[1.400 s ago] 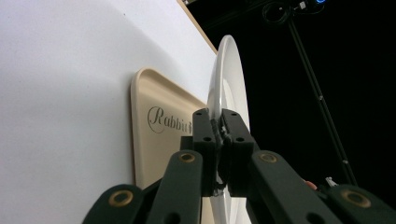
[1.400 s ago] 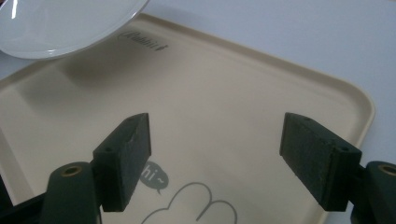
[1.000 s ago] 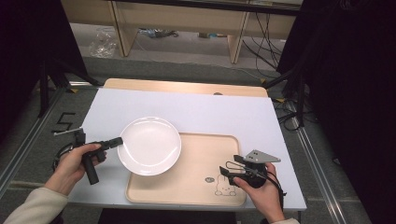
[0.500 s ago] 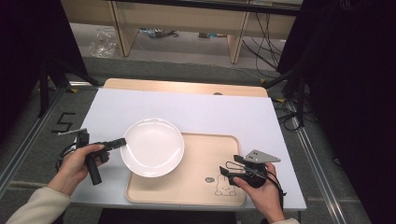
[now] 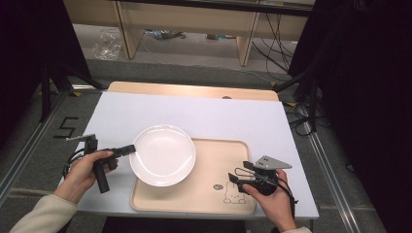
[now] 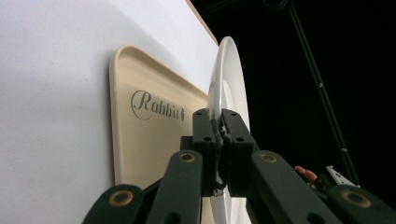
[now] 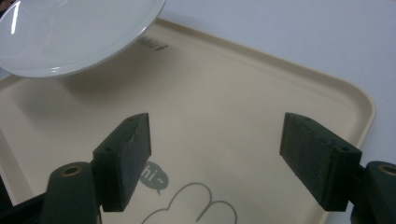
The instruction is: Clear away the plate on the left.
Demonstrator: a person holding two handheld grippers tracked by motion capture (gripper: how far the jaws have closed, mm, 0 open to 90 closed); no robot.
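Over the left part of the tray (image 5: 214,194), the white plate (image 5: 163,155) hangs in my left gripper (image 5: 127,149), pinched by its near-left rim and nothing else. In the left gripper view the two pads are closed hard on that thin rim, with the plate (image 6: 227,93) seen edge-on beyond them and the tray (image 6: 140,140) with its "Rabbit" lettering behind. The right gripper view shows the plate (image 7: 70,32) clear of the tray floor (image 7: 224,107), with a shadow under it, so I judge it is carried, not resting. My right gripper (image 5: 238,179) sits low at the tray's right end near the rabbit drawing, its jaws spread wide and holding nothing. Findings on risk: the whole plate is cantilevered from one small bite on a glazed edge, so it could pivot or slide out of the pads if I tilt or jolt my left hand (image 5: 85,170). A drop from here would strike the tray, and the plate could chip or skid off toward the white table (image 5: 194,116). Part of the plate overhangs the tray's left edge; set down as it is, it could land on the raised lip and rock. The open right gripper lies within the tray, well apart from the plate, and could be struck if the plate is carried to the right.
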